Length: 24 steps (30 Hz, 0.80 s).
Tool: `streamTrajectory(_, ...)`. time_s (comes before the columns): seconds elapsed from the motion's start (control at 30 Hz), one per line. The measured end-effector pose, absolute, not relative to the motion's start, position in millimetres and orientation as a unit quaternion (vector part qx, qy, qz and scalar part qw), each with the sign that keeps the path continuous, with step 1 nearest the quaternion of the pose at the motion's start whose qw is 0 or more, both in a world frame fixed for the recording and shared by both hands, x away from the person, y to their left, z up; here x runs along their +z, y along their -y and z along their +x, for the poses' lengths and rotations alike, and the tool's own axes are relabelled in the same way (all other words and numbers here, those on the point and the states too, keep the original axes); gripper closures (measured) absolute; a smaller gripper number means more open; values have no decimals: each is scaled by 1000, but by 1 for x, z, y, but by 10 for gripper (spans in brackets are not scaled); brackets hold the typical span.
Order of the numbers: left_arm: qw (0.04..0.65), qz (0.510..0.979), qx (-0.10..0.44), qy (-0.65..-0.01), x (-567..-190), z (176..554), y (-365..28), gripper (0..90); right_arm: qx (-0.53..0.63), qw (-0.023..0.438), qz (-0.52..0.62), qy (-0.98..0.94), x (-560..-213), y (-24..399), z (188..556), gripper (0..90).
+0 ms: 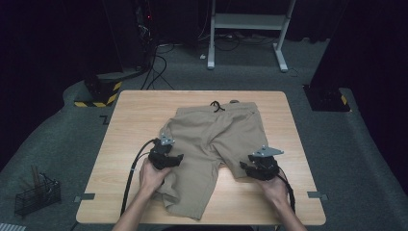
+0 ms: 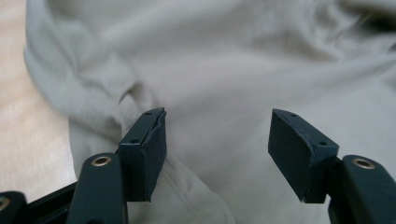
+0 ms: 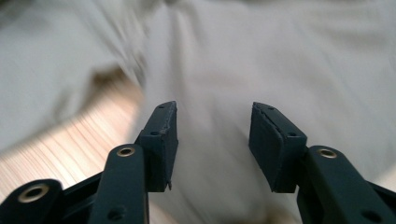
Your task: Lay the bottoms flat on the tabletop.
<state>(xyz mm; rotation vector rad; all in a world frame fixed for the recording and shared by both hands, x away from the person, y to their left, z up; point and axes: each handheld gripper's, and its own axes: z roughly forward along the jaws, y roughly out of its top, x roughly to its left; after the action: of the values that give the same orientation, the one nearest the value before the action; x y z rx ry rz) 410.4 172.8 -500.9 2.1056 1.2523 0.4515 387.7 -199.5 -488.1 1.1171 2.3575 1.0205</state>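
Note:
A pair of khaki shorts lies flat on the wooden table, its waistband with a dark drawstring at the far end and the legs toward me. My left gripper hovers over the shorts' left leg. In the left gripper view the jaws stand open over the cloth beside a folded edge, gripping nothing. My right gripper is at the hem of the right leg. Its jaws are open above the fabric, with bare table to their left.
The shorts cover the table's middle; bare wood runs along its left and right sides. On the floor are a wire basket at the left, cables and a striped base behind, and a white frame at the back.

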Motion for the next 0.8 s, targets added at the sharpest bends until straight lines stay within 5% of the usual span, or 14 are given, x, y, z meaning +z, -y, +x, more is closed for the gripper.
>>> streamTrajectory(0.1,321,794,178,-485,-515,406,-176,373,337,166,402,-835,-500,205,389,566)
streamTrajectory(0.23,334,784,212,-479,-521,399,-174,380,313,177,383,-851,-512,204,394,874)
streamTrajectory(0.5,351,775,226,-475,-526,394,-176,381,354,179,381,-835,-481,210,403,894)
streamTrajectory(0.8,349,775,227,-475,-526,394,-176,381,380,210,426,-794,-442,207,465,892)
